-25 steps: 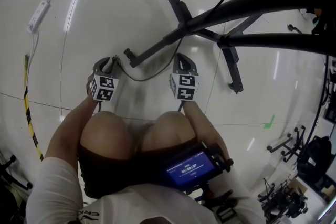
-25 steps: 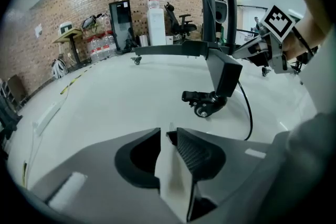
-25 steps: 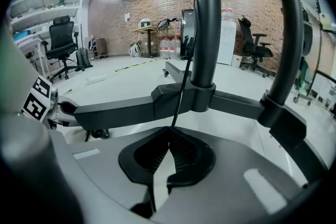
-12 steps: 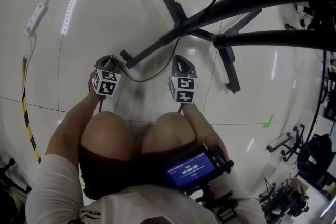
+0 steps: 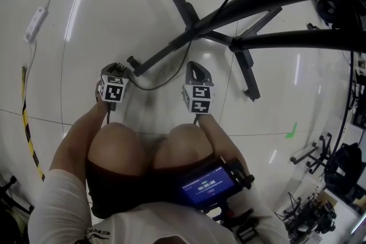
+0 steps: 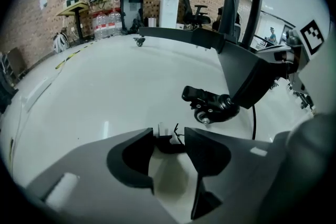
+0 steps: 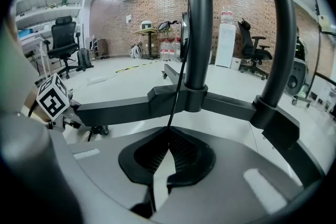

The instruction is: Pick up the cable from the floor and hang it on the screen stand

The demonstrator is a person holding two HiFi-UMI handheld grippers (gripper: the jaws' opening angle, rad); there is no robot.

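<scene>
- Tape (image 5: 27, 123) in yellow and black runs along the floor at our far left. Beside it a white power strip (image 5: 34, 23) lies on its thin white lead.
- Our left gripper (image 5: 118, 68) is low over the pale floor, ahead of our left knee (image 5: 117, 148). Its jaws are opening and already stand wide apart.
- The black end of the cable (image 6: 169, 144) lies between those jaws, with clear space on each side. Neither pad presses on it, so this gripper holds nothing.
- From that end the cable sags in a shallow loop on the floor between our two grippers. It then rises toward the right one.
- The caster (image 6: 210, 107) at the tip of one stand leg sits on the floor just past the left gripper.
- Our right gripper (image 5: 197, 65) is ahead of our right knee (image 5: 180, 146). Its jaws are pressed together with the thin cable pinched at their tips.
- Beyond the pinch the cable climbs up along the post of the screen stand (image 5: 197, 23).
- The stand's black legs spread across the floor in front of both grippers. Its dark curved tubes cross the upper right of the head view.
- A device with a lit blue screen (image 5: 207, 186) hangs at our waist, below the right knee.
- A small green mark (image 5: 293, 132) sits on the floor farther right.
</scene>
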